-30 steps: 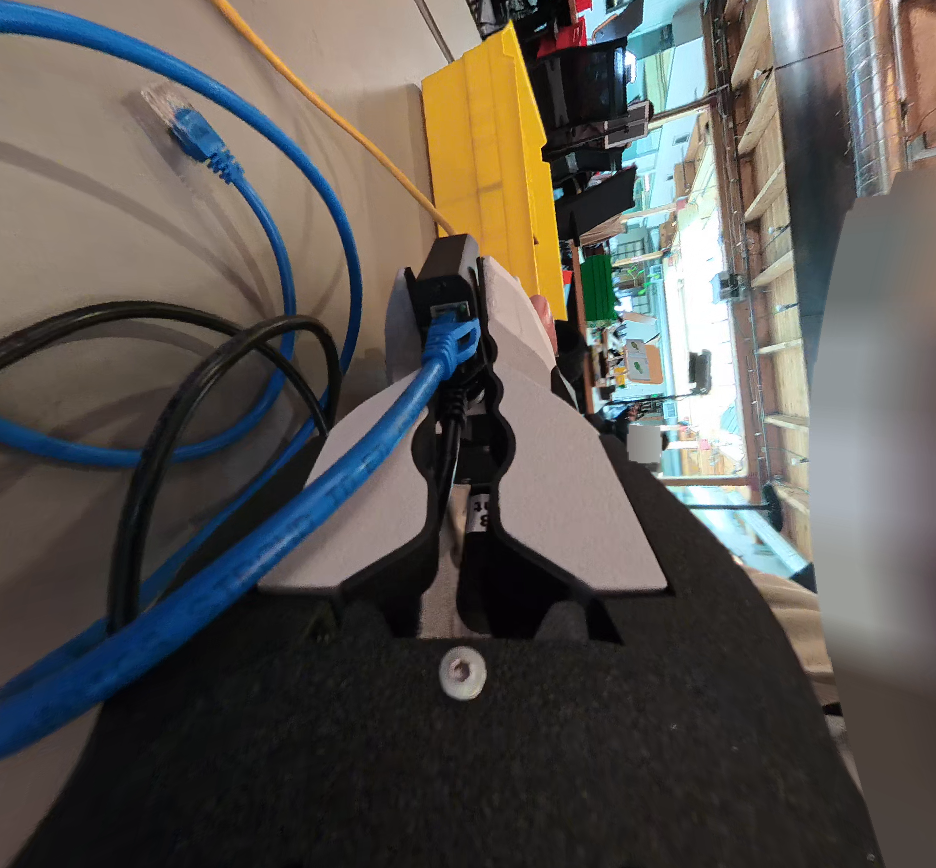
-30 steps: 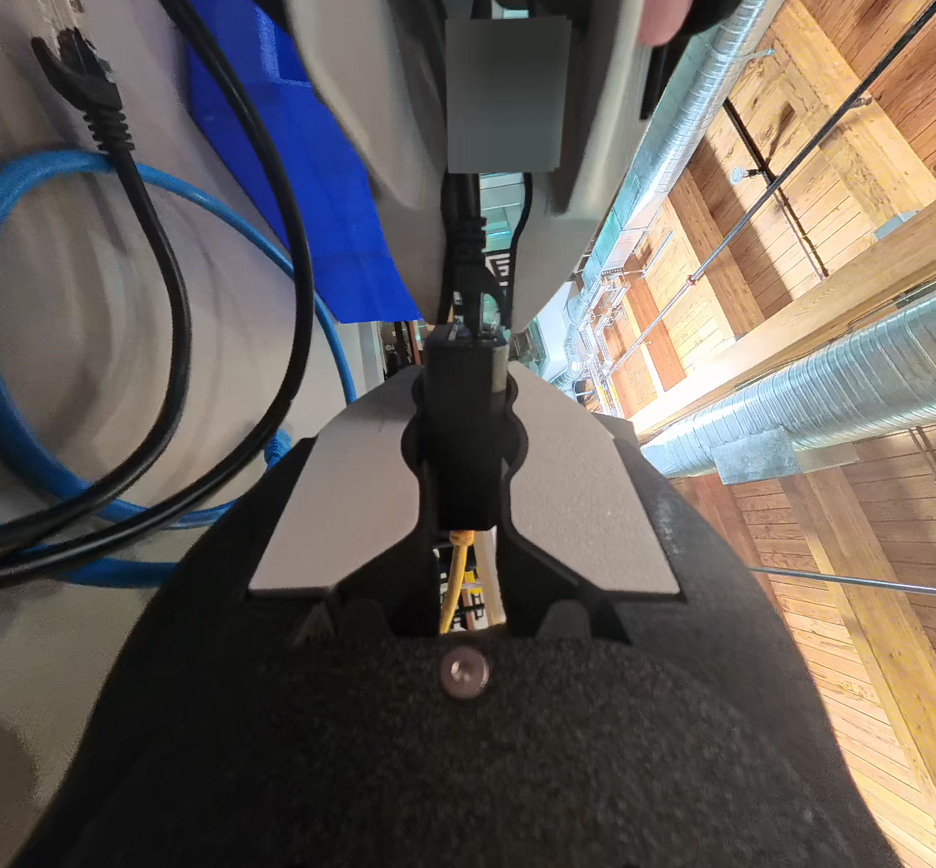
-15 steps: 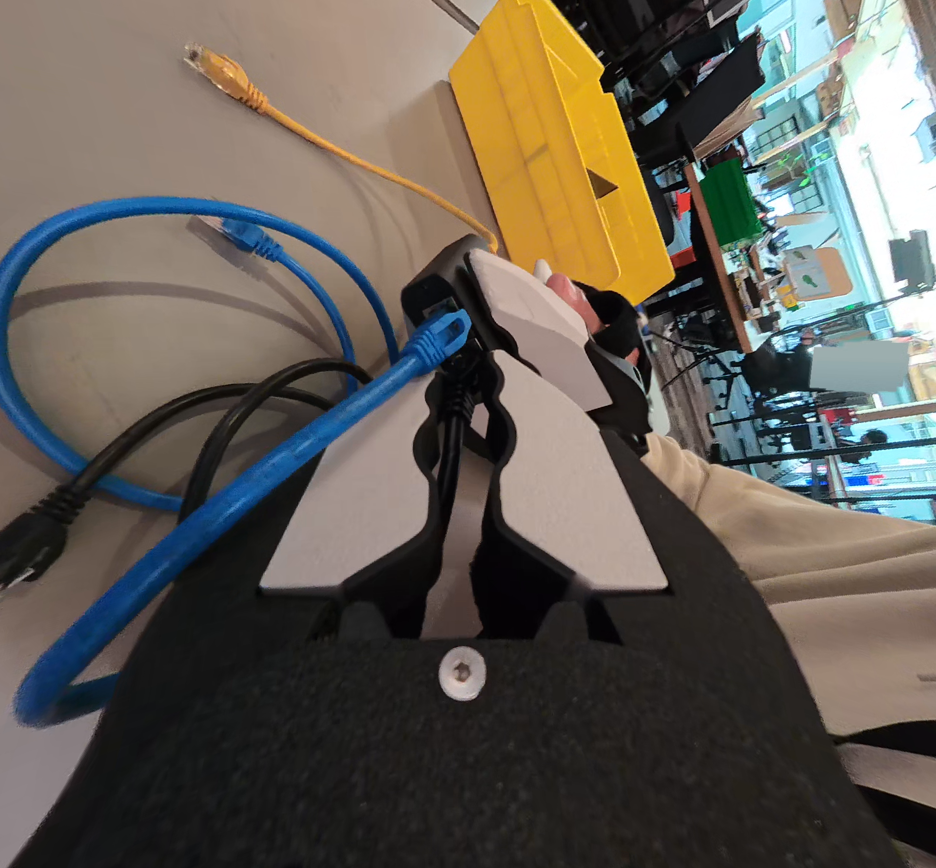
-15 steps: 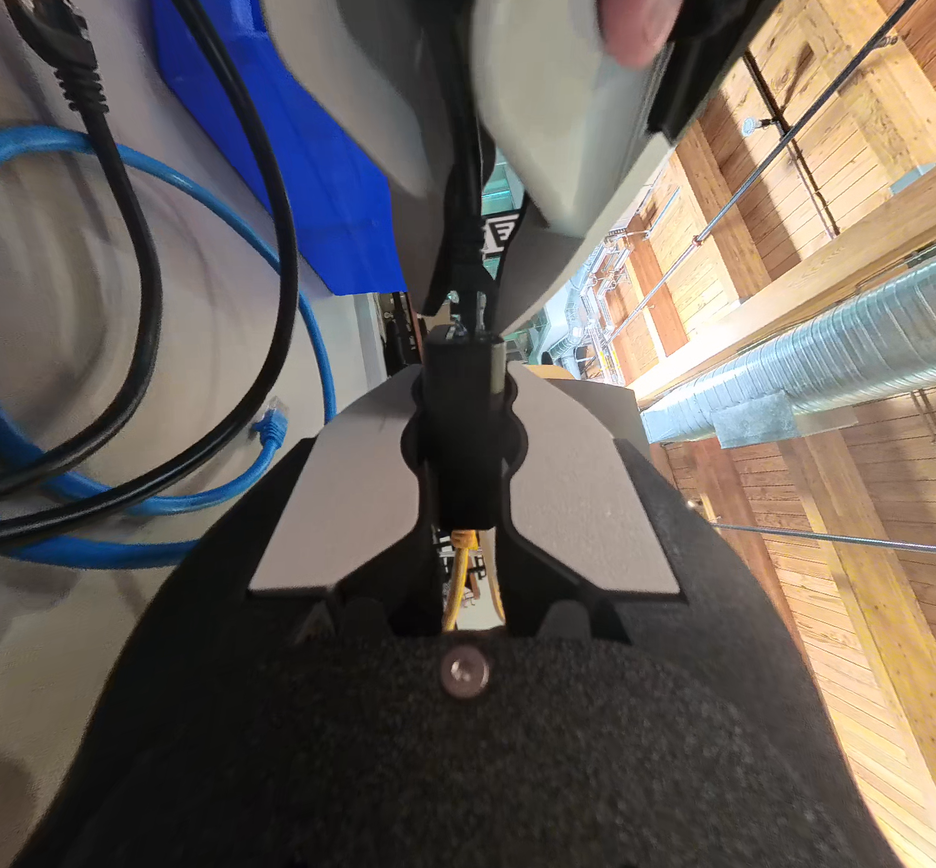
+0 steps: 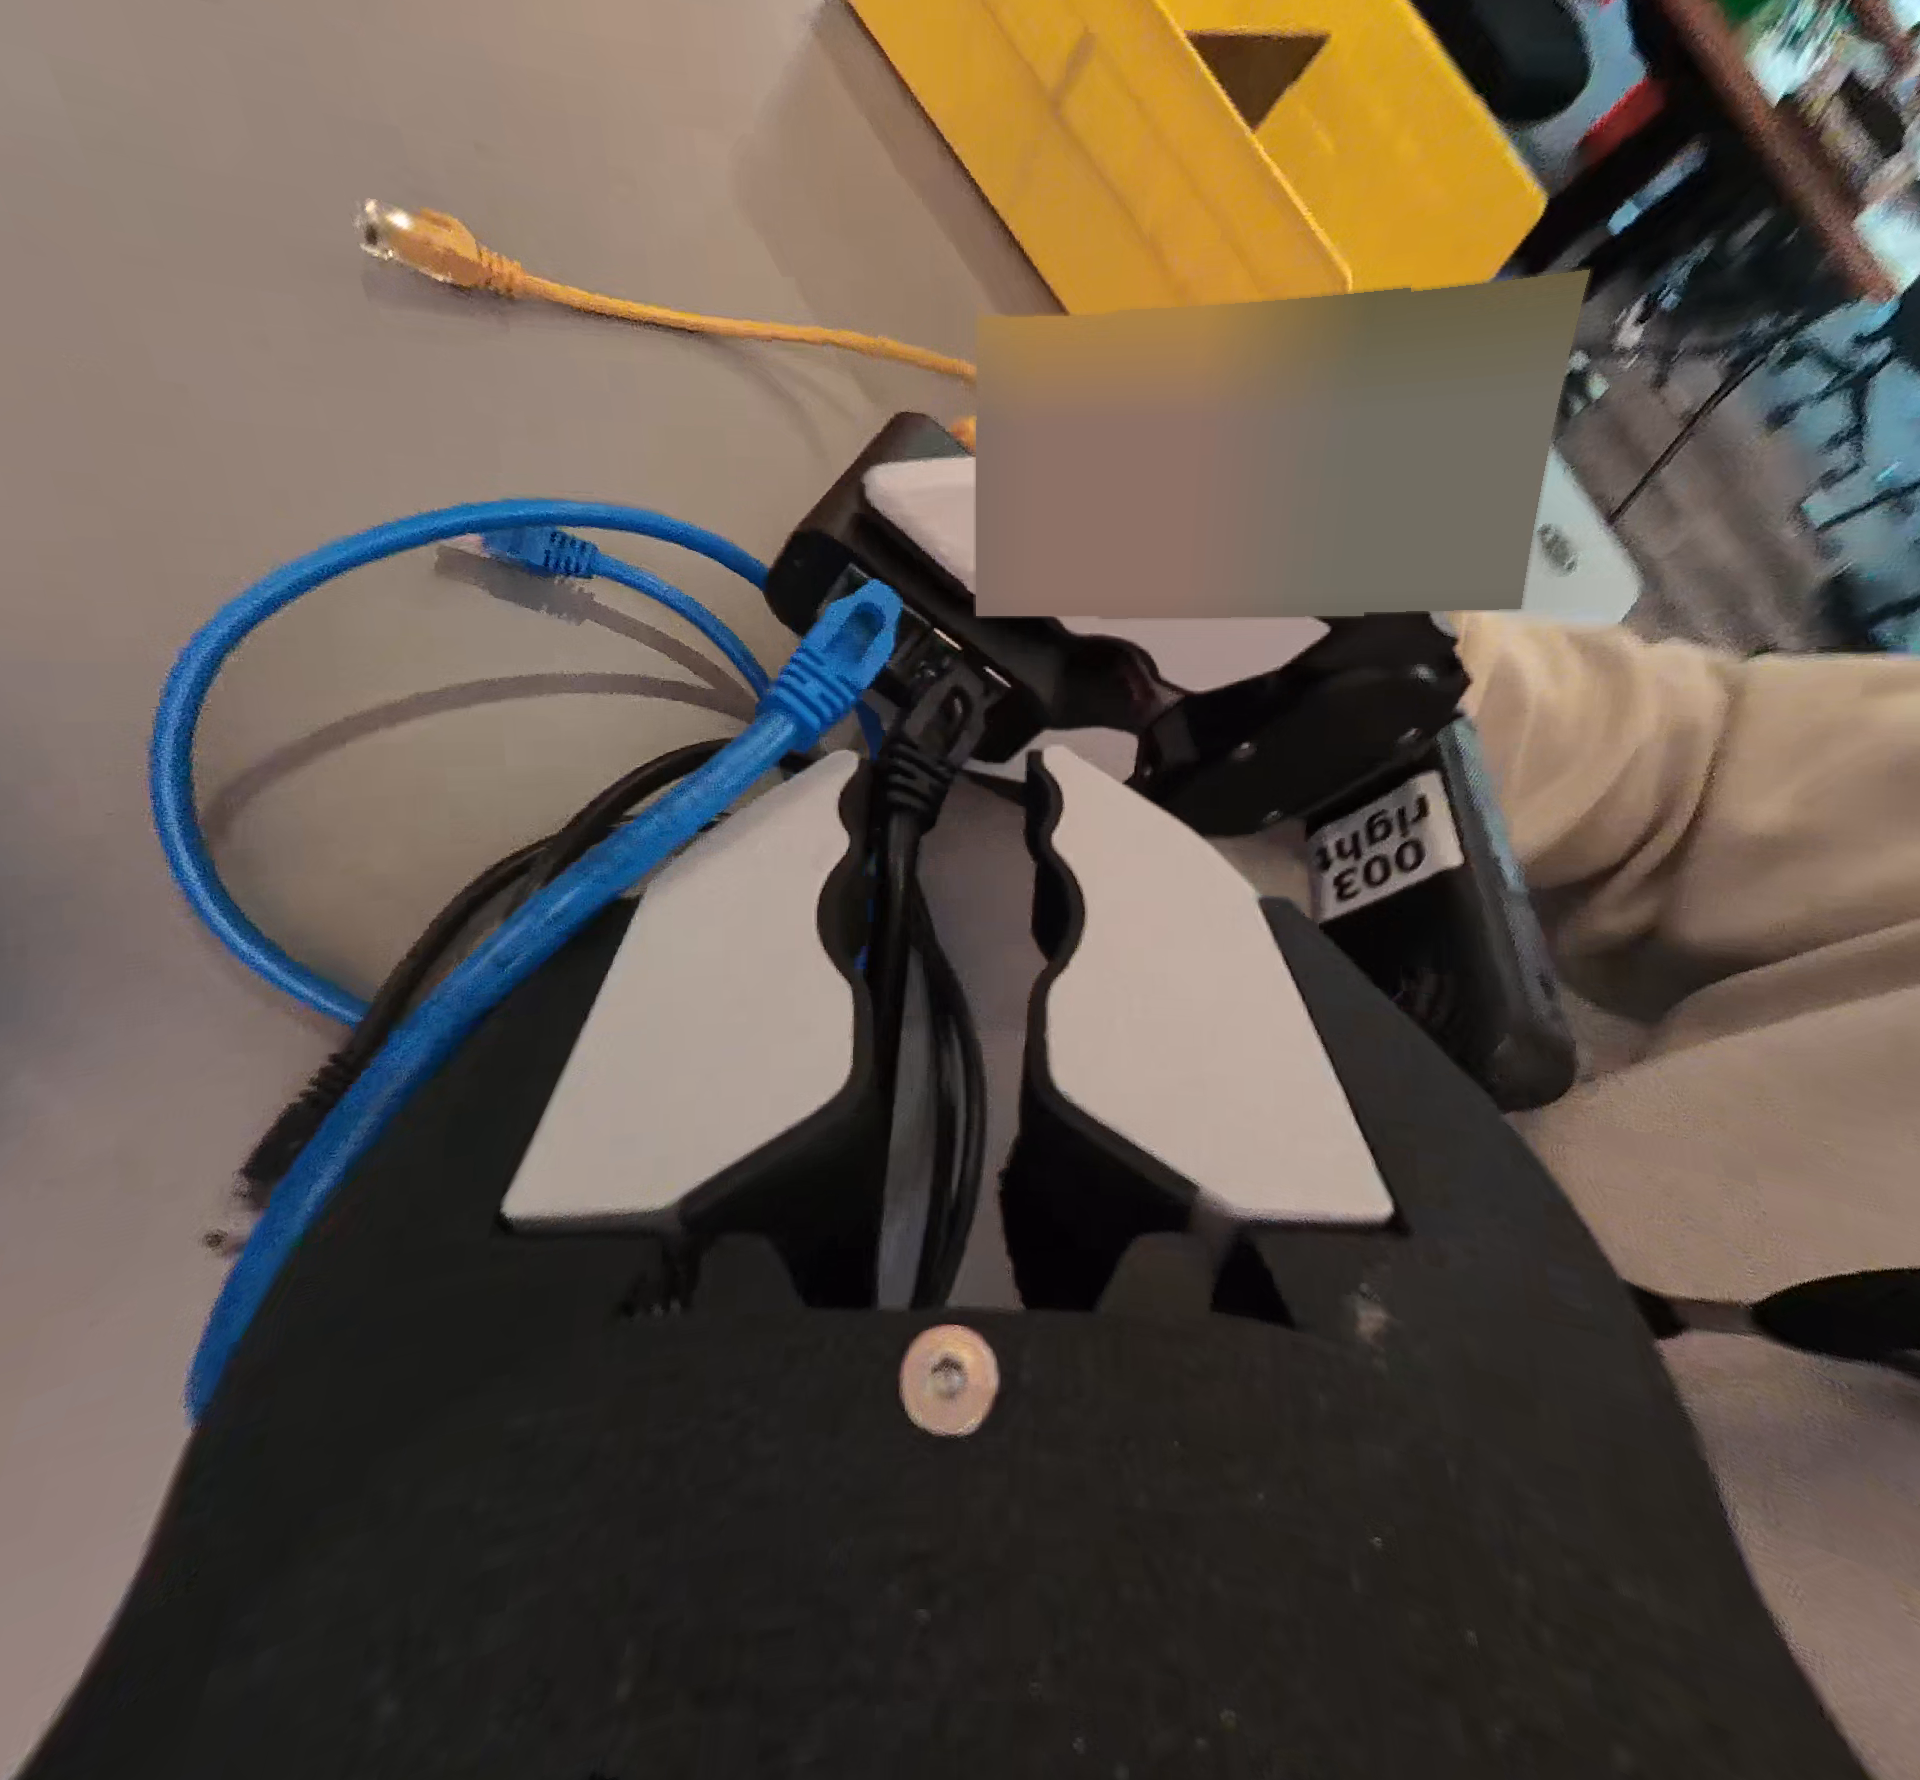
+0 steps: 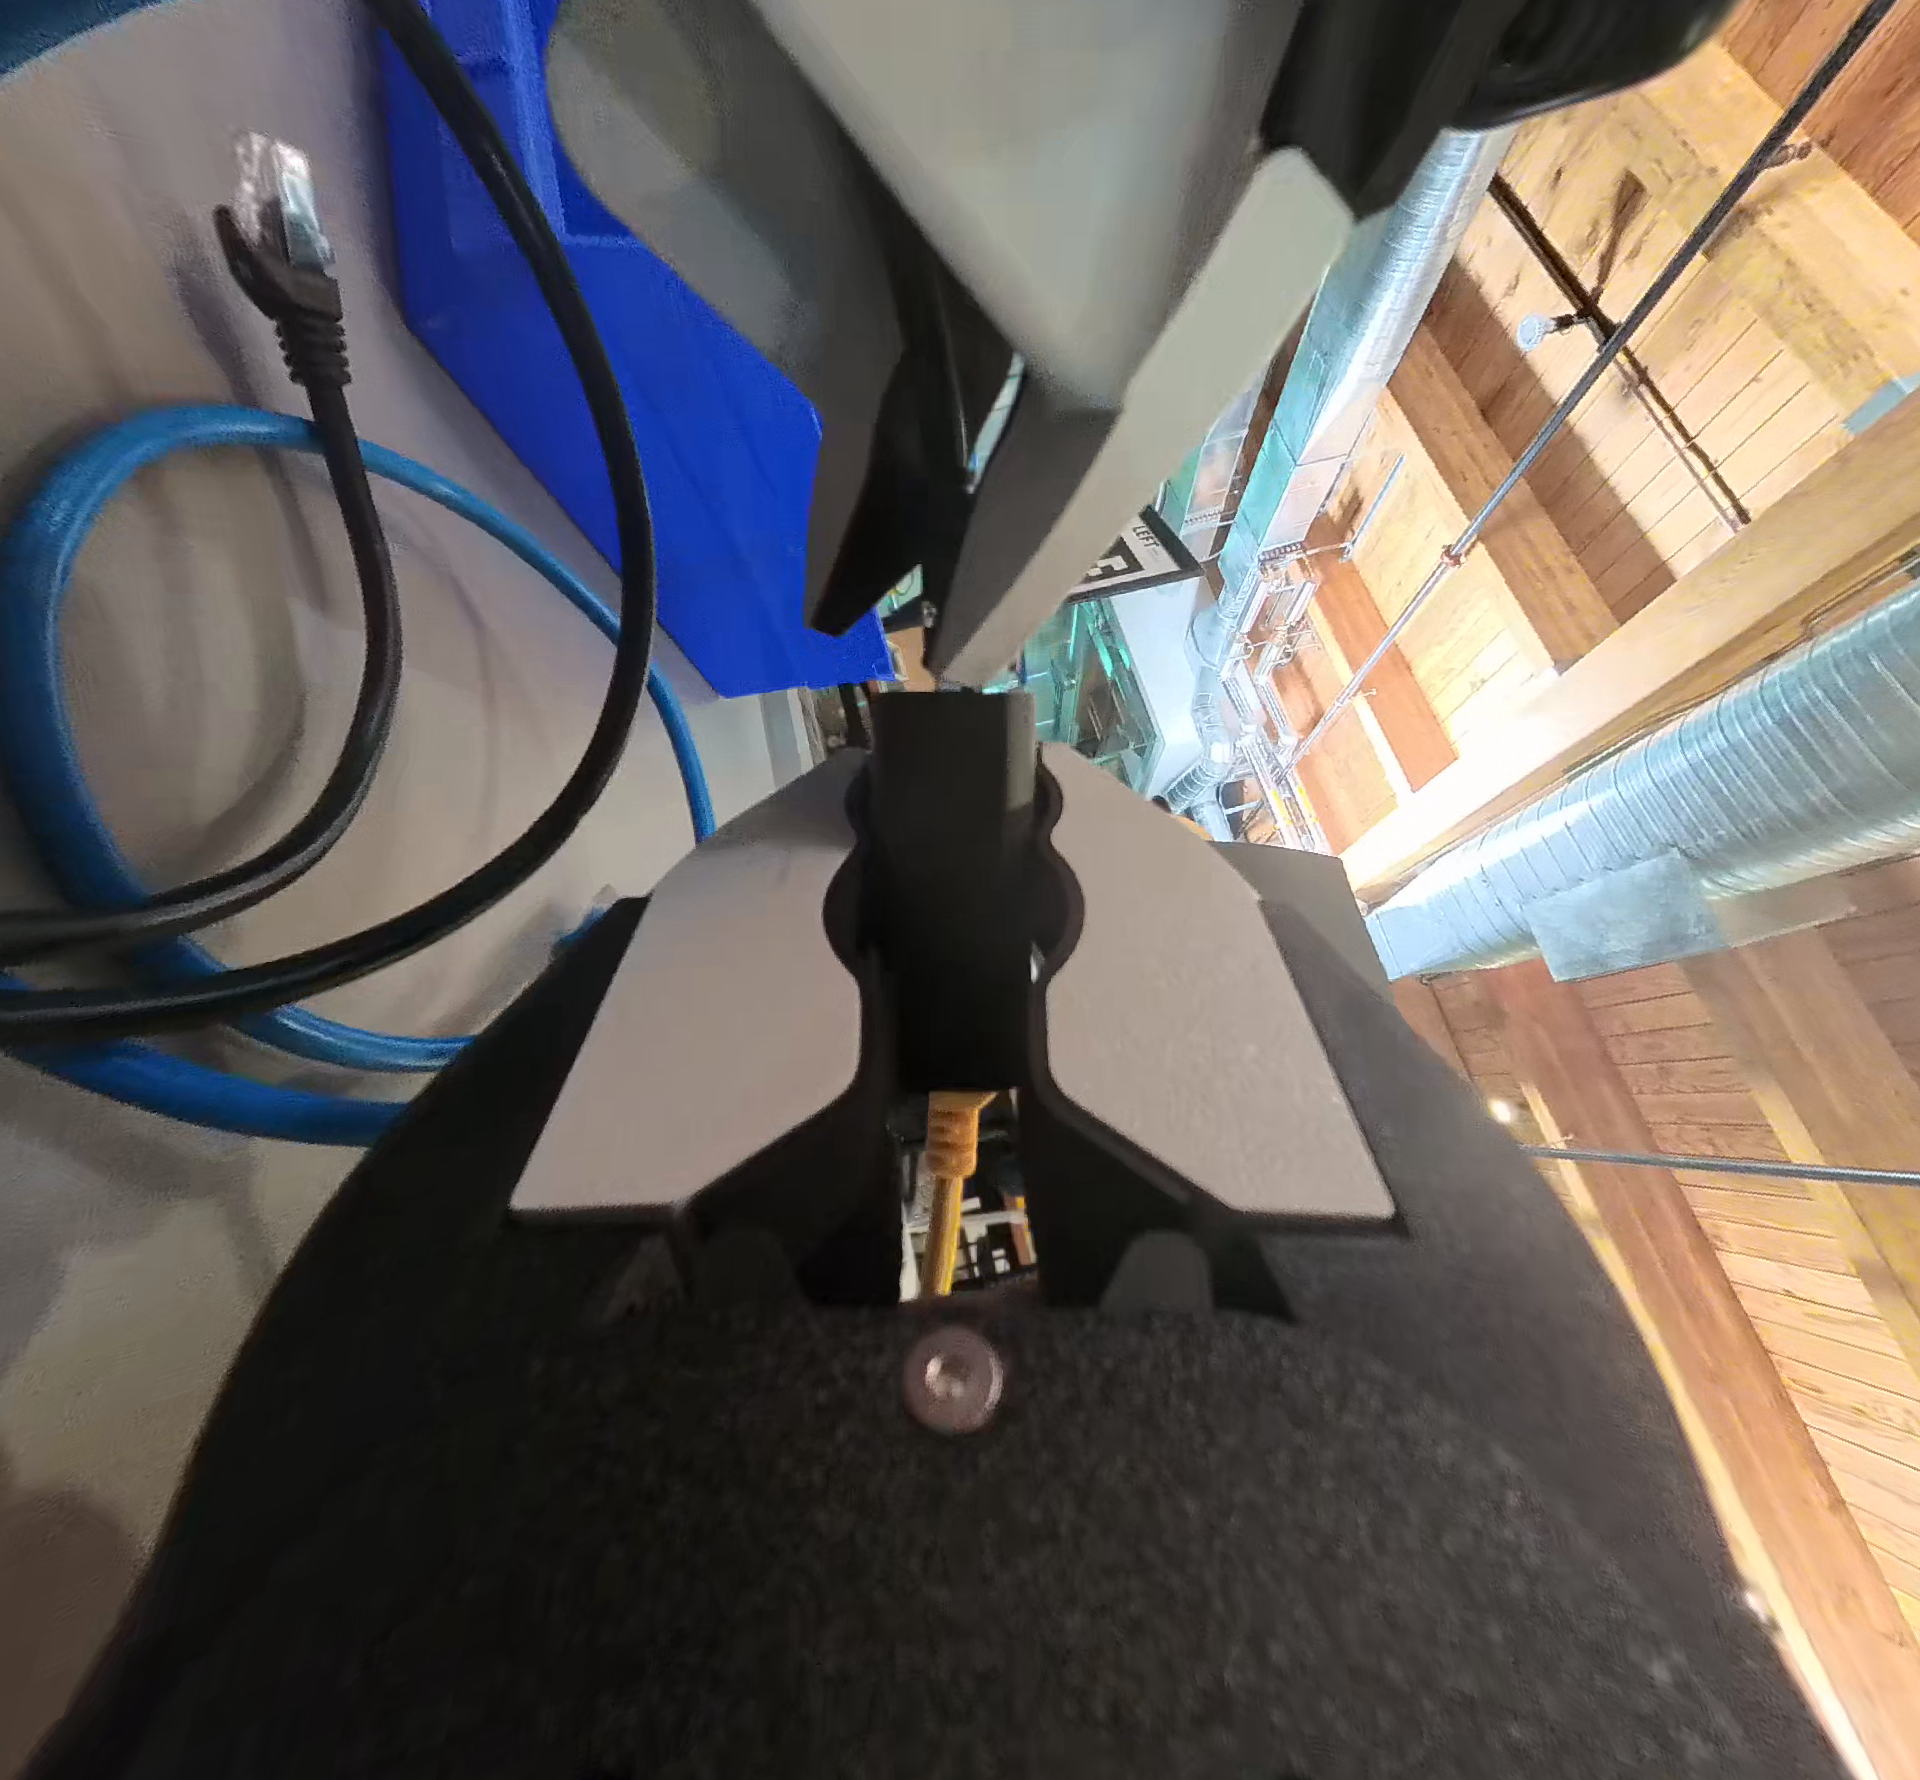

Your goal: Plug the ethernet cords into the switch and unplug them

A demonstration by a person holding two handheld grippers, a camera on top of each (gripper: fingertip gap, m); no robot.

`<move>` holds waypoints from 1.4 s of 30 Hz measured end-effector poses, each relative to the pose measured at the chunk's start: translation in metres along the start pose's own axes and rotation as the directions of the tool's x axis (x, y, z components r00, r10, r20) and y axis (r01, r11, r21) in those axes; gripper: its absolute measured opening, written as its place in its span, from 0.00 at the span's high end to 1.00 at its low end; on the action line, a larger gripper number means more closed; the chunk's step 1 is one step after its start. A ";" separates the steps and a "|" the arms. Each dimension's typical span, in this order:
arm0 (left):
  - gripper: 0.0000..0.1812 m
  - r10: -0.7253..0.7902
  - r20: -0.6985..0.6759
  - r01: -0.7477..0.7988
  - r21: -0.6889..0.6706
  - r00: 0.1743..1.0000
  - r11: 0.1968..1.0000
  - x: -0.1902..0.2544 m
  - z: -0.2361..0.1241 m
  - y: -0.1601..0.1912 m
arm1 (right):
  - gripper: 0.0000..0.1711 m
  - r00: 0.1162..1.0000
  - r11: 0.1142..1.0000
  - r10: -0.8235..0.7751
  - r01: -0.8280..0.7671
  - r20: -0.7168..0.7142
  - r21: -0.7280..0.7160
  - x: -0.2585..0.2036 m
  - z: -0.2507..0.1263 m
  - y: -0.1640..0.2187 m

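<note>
The left gripper has its fingers a little apart. The black cord runs down the gap between them, against the left finger and not pinched. Just past the tips, at frame centre, the black plug sits in a port of the switch. The blue plug is seated in the port beside it, toward the left.

In the right wrist view the right gripper is pressed onto the switch's two sides and holds it off the table. A yellow plug enters the near end of the switch, low between the fingers.

Further out, the cords' loose ends lie on the table. The yellow end is at upper left and the blue end at mid left. The black end is at upper left of the right view. A yellow bin stands at the top, and a blue bin shows behind the left gripper.

With three plugs seated, the plugging step looks done or nearly so. Unplugging probably comes next. That calls for closing on a plug's boot, pressing down its latch tab, and pulling straight out along the port. The right gripper must hold the switch firm against the pull.
</note>
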State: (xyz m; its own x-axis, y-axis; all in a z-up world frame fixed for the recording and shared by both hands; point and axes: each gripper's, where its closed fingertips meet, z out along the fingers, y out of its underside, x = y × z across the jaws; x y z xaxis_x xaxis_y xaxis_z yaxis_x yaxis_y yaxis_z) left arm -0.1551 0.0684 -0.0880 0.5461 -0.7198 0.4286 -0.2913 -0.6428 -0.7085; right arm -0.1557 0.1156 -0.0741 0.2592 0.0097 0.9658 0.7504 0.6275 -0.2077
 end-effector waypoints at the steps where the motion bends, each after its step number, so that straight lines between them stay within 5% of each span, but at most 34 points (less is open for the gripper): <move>1: 0.85 0.044 0.017 -0.044 -0.013 0.999 0.999 0.001 -0.001 0.001 | 0.85 1.000 1.000 0.006 -0.006 -0.003 0.006 0.001 0.000 0.000; 10: 0.85 0.395 0.178 -0.373 -0.149 0.901 0.916 -0.002 -0.008 0.007 | 0.85 0.999 0.996 0.050 -0.051 0.014 0.067 0.003 -0.005 -0.006; 15: 1.00 0.420 0.232 -0.416 -0.069 0.877 0.907 -0.004 -0.020 -0.007 | 0.85 0.998 0.992 0.021 -0.027 0.052 0.121 -0.005 -0.009 -0.008; 22: 0.85 0.488 0.166 -0.476 -0.109 0.857 0.873 0.007 -0.020 0.000 | 0.85 0.997 0.990 0.056 -0.062 0.054 0.123 -0.001 -0.010 -0.011; 36: 0.94 0.534 0.130 -0.512 -0.168 0.836 0.842 -0.001 -0.019 0.008 | 0.85 0.996 0.991 0.050 -0.060 0.078 0.120 -0.008 -0.010 -0.012; 39: 0.94 0.514 0.198 -0.496 -0.139 0.835 0.857 -0.016 -0.042 -0.002 | 0.85 0.991 0.995 0.102 -0.101 0.092 -0.015 -0.006 -0.003 0.031; 42: 0.94 0.505 0.221 -0.481 -0.159 0.834 0.862 -0.026 -0.056 0.005 | 0.85 0.991 0.993 0.117 -0.118 0.071 0.003 0.000 -0.003 0.027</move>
State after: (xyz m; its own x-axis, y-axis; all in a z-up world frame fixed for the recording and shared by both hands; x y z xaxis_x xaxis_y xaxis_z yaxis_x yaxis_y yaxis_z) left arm -0.2151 0.0694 -0.0708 0.4819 -0.8673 -0.1246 -0.6385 -0.2502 -0.7278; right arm -0.1334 0.1297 -0.0800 0.3013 0.1387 0.9434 0.7131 0.6240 -0.3196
